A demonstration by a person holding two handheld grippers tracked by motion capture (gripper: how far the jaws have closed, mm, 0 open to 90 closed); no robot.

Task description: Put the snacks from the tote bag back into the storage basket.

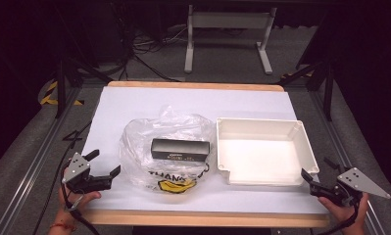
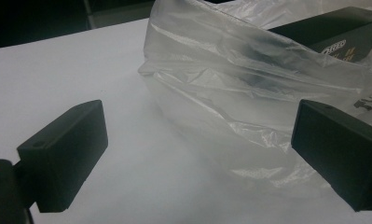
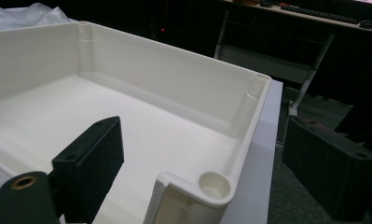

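- Left gripper rests at the table's near left edge, jaws spread and empty, just beside the clear plastic bag.
- Right gripper, held low at the near right corner of the white tray, has its jaws spread too, with nothing between them.
- Black box lies flat inside the bag, mid-table, beside the tray's left wall.
- Lettering on the box, seen through the film in the left gripper view, appears to be a brand name, too blurred to be sure.
- White table carries bag and tray side by side.
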